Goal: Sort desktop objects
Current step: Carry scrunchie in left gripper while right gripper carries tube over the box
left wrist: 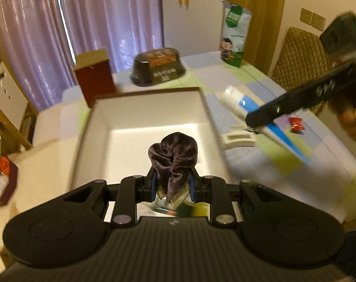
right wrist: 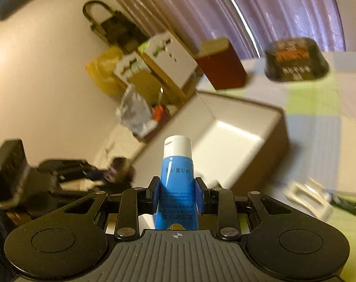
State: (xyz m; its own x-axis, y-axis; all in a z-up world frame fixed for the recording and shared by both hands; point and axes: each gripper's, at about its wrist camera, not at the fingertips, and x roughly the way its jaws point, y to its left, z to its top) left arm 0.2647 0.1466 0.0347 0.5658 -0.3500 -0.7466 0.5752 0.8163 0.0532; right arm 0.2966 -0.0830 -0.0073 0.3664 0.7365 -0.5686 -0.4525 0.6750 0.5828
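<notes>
Scrunchie (left wrist: 173, 155), dark and velvety, sits pinched between the blue pads of my left gripper (left wrist: 173, 185), held above the near part of the white box (left wrist: 142, 108). Ahead of these fingers the box lies open, and the floor I can see shows nothing in it; its near rim lies just under my fingertips and its far wall stands well beyond them. Past that far wall a dark red box (left wrist: 94, 80) stands to the left and a black packaged container (left wrist: 159, 67) sits straight ahead, both apart from the white box. To the right of my left fingers the checked tablecloth (left wrist: 283, 155) has open room, with a small white tray (left wrist: 237, 138) near the box's right wall and a red sweet wrapper (left wrist: 296, 124) further out. My right gripper (right wrist: 178, 190) is closed on a blue hand cream tube (right wrist: 177, 176), cap pointing forward; in the right wrist view the white box (right wrist: 236, 136) lies ahead of its fingertips, and my left gripper (right wrist: 93, 174) shows blurred to the left.
</notes>
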